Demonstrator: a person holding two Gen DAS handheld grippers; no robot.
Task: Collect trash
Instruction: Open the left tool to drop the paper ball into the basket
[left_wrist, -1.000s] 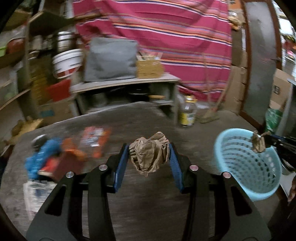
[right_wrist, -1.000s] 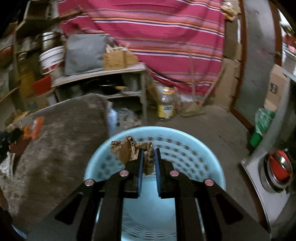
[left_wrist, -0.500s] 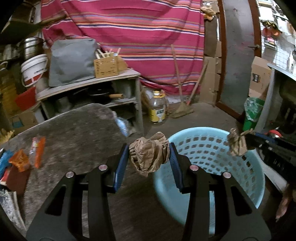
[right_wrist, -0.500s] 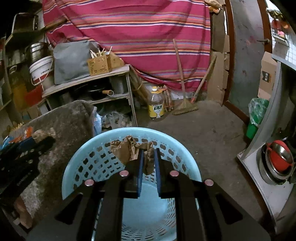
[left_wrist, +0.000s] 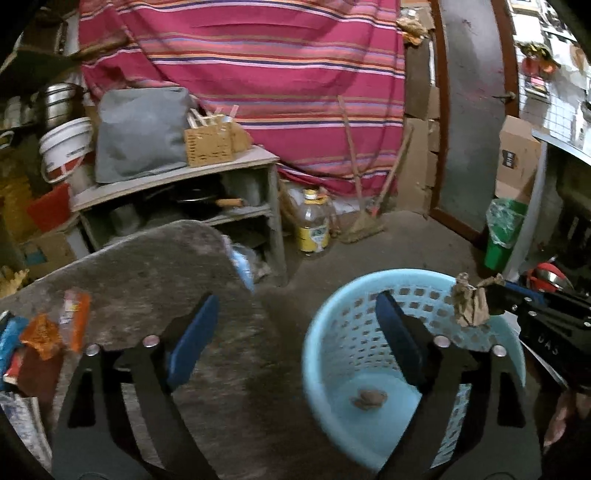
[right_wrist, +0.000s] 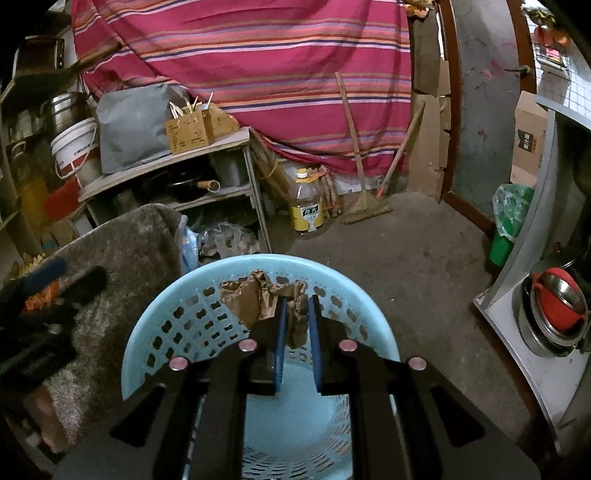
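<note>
Paper wad (left_wrist: 369, 398) lies in basket (left_wrist: 332, 325), below opening left gripper (left_wrist: 295, 314).

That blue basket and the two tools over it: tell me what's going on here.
A person is collecting trash with a handheld tool in each hand. The left tool is opening with nothing between its pads; a brown paper wad lies on the bottom of the light blue basket. The right tool is shut on a second crumpled brown paper, held above the basket. Orange and blue wrappers are on the grey table, not yet collected.
</note>
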